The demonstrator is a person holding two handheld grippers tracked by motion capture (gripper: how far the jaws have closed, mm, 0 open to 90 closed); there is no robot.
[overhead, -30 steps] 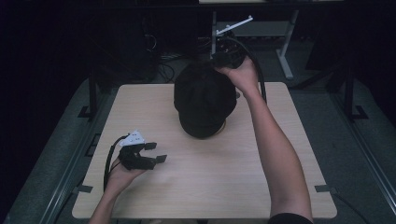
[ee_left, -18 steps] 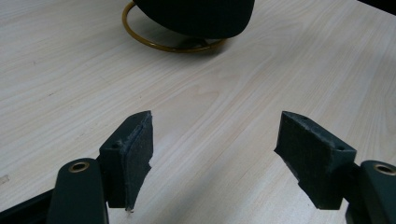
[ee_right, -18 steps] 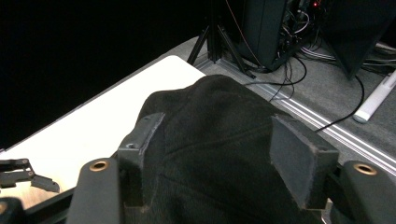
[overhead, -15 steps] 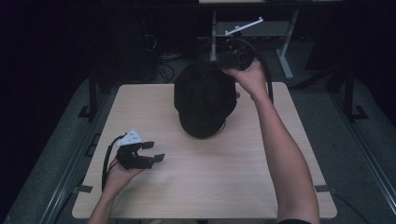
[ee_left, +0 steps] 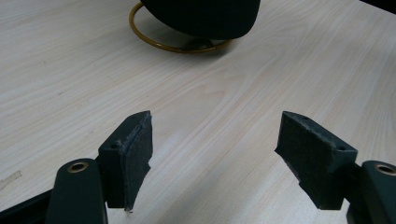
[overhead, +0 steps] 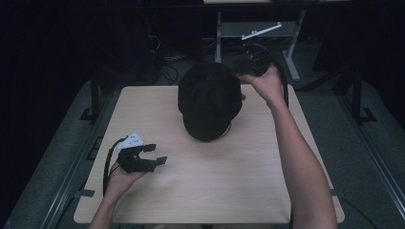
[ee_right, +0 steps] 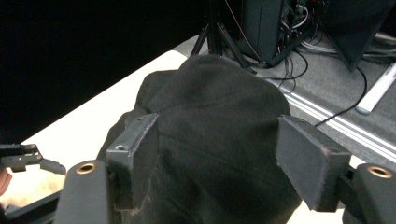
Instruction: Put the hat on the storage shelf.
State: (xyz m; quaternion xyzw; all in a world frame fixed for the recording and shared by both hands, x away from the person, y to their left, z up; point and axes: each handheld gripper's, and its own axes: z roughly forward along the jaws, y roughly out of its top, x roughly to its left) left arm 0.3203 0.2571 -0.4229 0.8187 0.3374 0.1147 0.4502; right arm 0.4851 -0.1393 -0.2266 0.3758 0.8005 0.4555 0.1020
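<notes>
Dark surroundings frame a pale wooden table [overhead: 205, 191]. Near its far edge a black cap [overhead: 209, 98] is perched on a gold wire stand [ee_left: 140, 32]. It is judged soft, light and easily crushed; the brim or crown edge is best pinched. The right gripper [ee_right: 217, 156] has just been opening, the cap between unpressed jaws. The left gripper [overhead: 153, 155] is held open near the left edge.

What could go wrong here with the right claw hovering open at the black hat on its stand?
1. The right claw, its jaws just opened wider, sits over the black hat; it may pinch only loose fabric and slip.
2. The hat rests on a thin gold ring stand; a sideways pull could tip it.
3. The left claw rests open and apart on the table, so nothing steadies the stand.
</notes>
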